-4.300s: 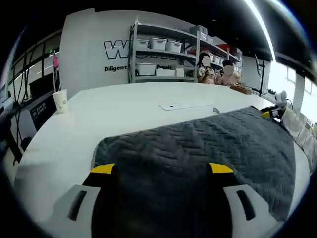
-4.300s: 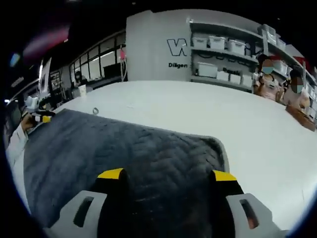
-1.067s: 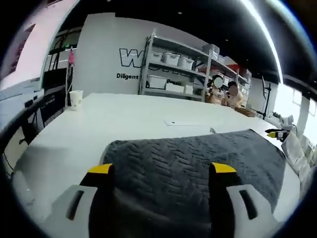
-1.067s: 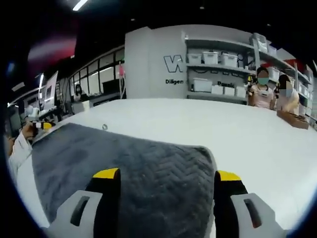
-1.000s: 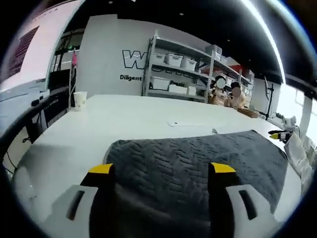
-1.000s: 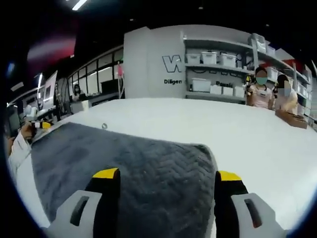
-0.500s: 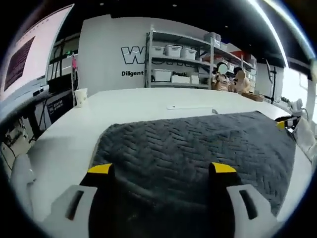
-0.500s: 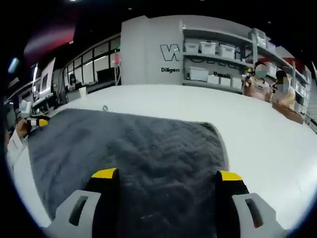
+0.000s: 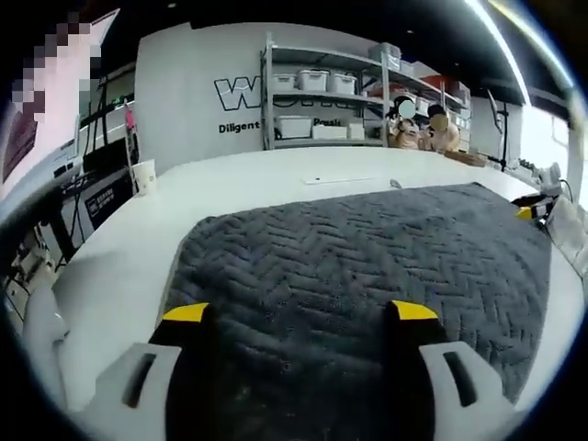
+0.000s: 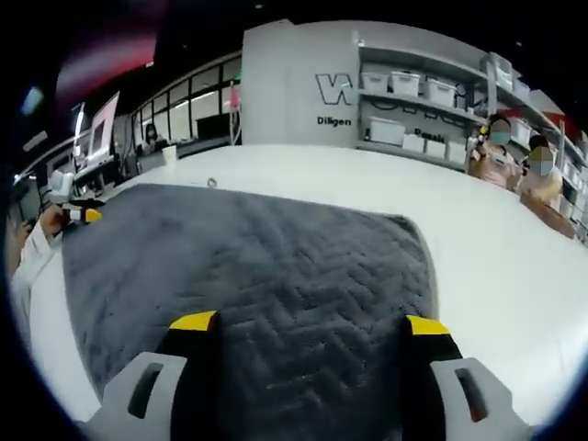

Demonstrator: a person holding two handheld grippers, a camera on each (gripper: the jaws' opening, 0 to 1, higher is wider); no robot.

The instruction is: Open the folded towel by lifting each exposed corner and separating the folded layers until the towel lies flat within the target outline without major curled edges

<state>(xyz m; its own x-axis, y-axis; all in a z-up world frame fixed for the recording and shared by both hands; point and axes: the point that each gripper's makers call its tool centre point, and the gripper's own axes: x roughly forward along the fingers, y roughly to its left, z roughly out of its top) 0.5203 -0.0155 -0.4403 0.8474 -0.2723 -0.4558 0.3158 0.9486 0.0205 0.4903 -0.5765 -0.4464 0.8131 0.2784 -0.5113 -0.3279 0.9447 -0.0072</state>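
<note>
Left gripper view first: our left gripper (image 9: 299, 312) stands with its two yellow-tipped fingers (image 9: 186, 313) spread wide, and nothing is pinched between them. The dark grey towel (image 9: 367, 257) with its herringbone weave fills the gap between the fingers and runs on ahead of them over the white table (image 9: 129, 266). Whether the near hem touches the fingers we cannot tell, since that edge is hidden low in the picture. The towel's rounded far-left corner lies ahead and just outside the left finger, flat on the table. Far ahead and to the left of the fingers a paper cup (image 9: 143, 176) stands on the table edge, well apart from the towel. Ahead and off to the right, at the towel's far side, the other gripper's yellow tip and a white sleeve (image 9: 570, 228) come into sight. Beyond the table are metal shelves (image 9: 322, 96) with white bins, and two people (image 9: 421, 129) stand to the right of them.

From the right gripper view, our right gripper (image 10: 310, 322) is likewise wide open, with its fingers (image 10: 426, 327) apart and gripping nothing; the towel (image 10: 248, 276) spreads between and ahead of them. Its rounded corner lies ahead of the right finger, flat against the table (image 10: 496, 276). Off to the far left the left gripper (image 10: 83, 216) sits at the towel's other side, held by a hand in a white sleeve (image 10: 32, 257).
</note>
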